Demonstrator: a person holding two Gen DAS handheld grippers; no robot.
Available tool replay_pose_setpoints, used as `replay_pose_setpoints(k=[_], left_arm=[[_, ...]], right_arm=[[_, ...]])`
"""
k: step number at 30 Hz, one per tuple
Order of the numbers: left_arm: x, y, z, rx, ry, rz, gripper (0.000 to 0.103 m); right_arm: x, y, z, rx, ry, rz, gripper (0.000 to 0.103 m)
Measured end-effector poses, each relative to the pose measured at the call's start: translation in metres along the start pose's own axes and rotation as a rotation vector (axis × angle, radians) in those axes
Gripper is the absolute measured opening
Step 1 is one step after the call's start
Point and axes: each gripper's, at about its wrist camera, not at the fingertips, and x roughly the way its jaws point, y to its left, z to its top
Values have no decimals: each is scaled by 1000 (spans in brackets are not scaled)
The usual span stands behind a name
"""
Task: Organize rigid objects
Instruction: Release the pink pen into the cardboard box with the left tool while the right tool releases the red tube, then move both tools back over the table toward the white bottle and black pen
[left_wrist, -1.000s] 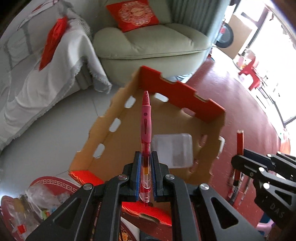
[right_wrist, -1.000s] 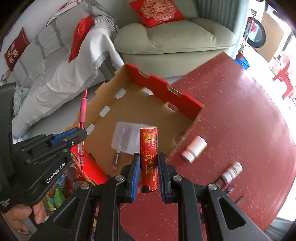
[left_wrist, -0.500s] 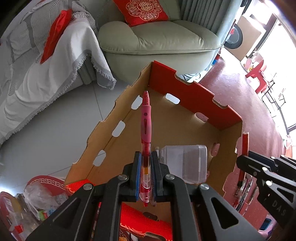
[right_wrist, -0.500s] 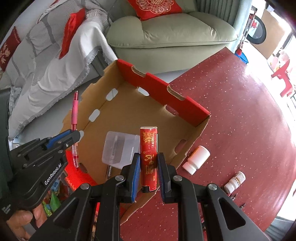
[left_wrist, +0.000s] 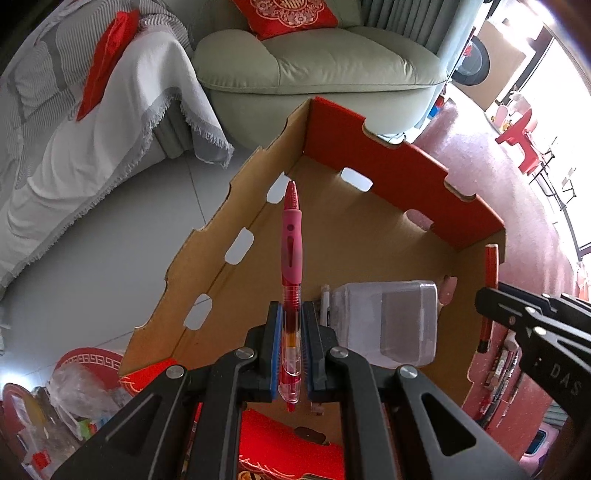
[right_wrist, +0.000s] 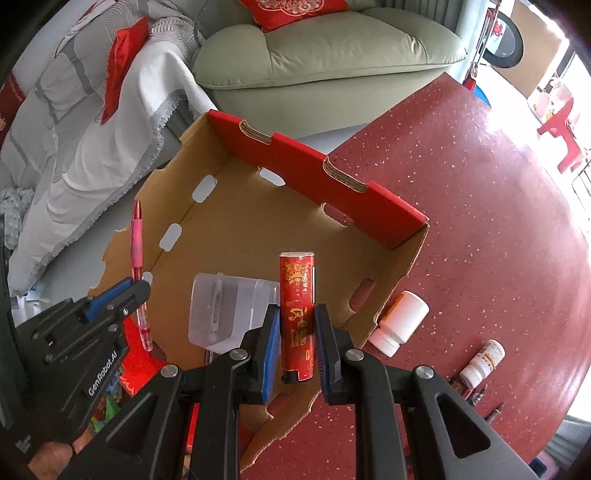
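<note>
Two grippers are hovering over an open cardboard box (right_wrist: 295, 236) sitting at the edge of a red speckled table (right_wrist: 480, 221). The left gripper (left_wrist: 290, 341) is clamping a pink pen (left_wrist: 291, 251) upright between its blue pads, while the right gripper (right_wrist: 297, 338) is squeezing a red lighter (right_wrist: 297, 310) above the box's near side. A clear plastic case (right_wrist: 229, 310) is lying inside the box. A white bottle (right_wrist: 400, 321) is lying on the table just beside the box wall, with a smaller bottle (right_wrist: 482, 356) nearby.
</note>
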Motion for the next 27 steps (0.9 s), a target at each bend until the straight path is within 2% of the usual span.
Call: replay_pose_setpoints(k=[11, 12, 14, 15, 16, 17, 18, 20, 23, 27], left_arm=[[16, -4, -8, 27, 25, 47, 11], [16, -4, -9, 29, 23, 53, 13], [16, -5, -10, 27, 15, 66, 32], [16, -4, -10, 23, 10, 72, 59], [14, -4, -11, 18, -5, 90, 81], [9, -4, -12, 14, -37, 111, 83], [6, -3, -12, 15, -58, 116, 83], [4, -5, -11, 28, -62, 107, 83], [5, -11, -10, 51, -34, 108, 83], [-8, -26, -18, 78, -35, 30, 83]], right_arm=[[12, -4, 1, 12, 21, -6, 20], [12, -5, 0, 13, 24, -8, 20], [13, -7, 0, 20, 32, 0, 20], [13, -9, -1, 25, 41, 10, 26], [12, -10, -2, 28, 43, 12, 37], [10, -11, -3, 31, 37, 10, 72], [4, -13, -5, 33, 7, 19, 89], [-6, -16, -9, 33, -30, 23, 89], [-17, -25, -16, 38, -40, 18, 89], [-34, -59, -54, 115, -51, 8, 89]])
